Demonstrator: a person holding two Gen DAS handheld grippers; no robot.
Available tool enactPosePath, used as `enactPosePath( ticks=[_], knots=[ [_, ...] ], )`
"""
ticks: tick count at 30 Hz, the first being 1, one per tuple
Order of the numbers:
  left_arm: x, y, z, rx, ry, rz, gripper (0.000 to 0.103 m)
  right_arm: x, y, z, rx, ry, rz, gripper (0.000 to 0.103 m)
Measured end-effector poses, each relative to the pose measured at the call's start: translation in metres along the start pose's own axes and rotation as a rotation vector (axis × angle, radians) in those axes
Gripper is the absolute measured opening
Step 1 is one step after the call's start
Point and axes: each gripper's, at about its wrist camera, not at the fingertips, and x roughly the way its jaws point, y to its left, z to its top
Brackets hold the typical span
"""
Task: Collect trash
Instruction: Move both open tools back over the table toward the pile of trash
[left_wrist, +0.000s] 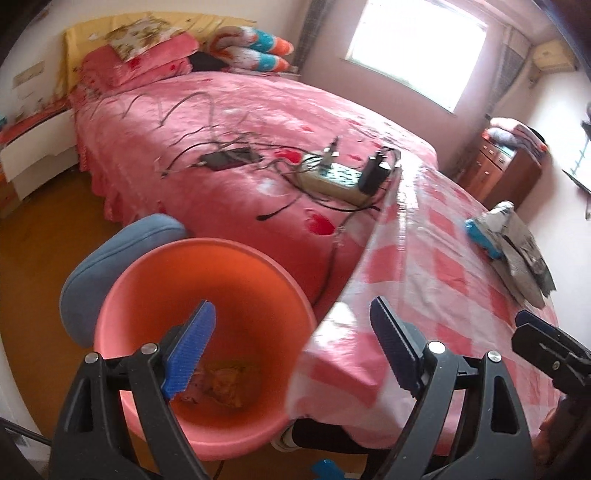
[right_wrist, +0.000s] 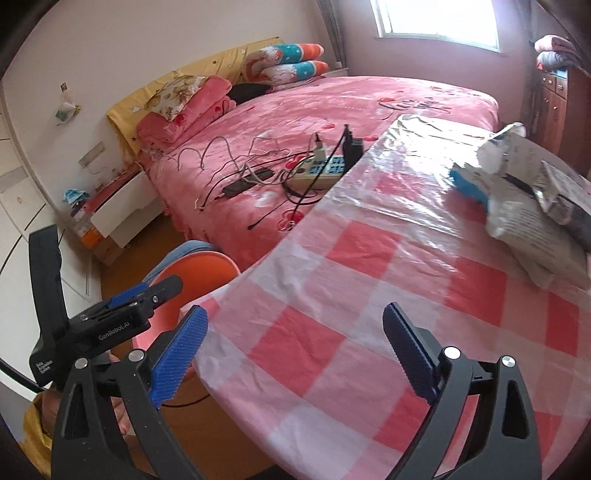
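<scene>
My left gripper (left_wrist: 291, 347) hangs with its jaws spread wide and nothing between them, one blue pad over the mouth of the bin (left_wrist: 147, 280), the other over the corner of the table (left_wrist: 461, 295). My right gripper (right_wrist: 295, 354) is likewise released, jaws wide apart and empty, above the table's checked cloth.

The bin is a round, salmon-pink plastic bucket with a smooth flaring wall and a deeper orange inside. It stands on the wooden floor just beside the table's corner, between the table and a blue padded chair back (left_wrist: 110, 254). At its bottom lies a small heap of crumpled trash (left_wrist: 225, 384), yellowish-brown and pink, too blurred for me to say what the pieces are.

More trash waits at the far end of the table from the bin: a crumpled white and grey printed plastic bag (right_wrist: 532, 221), wrinkled, with dark lettering, resting partly on a bright blue flat wrapper (right_wrist: 469, 184). A balled white scrap (right_wrist: 493, 157) sits on top of the blue piece.

Beyond the table, the pink bed (right_wrist: 369, 99) carries a power strip (right_wrist: 321, 170) and tangled cables.
</scene>
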Motion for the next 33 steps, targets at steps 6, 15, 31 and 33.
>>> enactPosePath(
  ticks=[6,15,31,33],
  knots=[
    [-0.008,-0.032,0.004,0.069,-0.001,-0.034,0.086,-0.022,-0.017,-0.004,0.011,-0.037,-0.033,0.095],
    [-0.013,-0.086,0.016,0.179,-0.002,-0.068,0.086,-0.048,-0.056,-0.011,0.065,-0.077,-0.071,0.095],
    [0.017,-0.218,0.07,0.276,0.022,-0.273,0.086,-0.119,-0.201,0.01,0.304,-0.169,-0.147,0.095],
    [0.028,-0.233,0.081,0.255,0.036,-0.305,0.086,-0.124,-0.225,0.019,0.35,-0.174,-0.133,0.095]
  ],
)
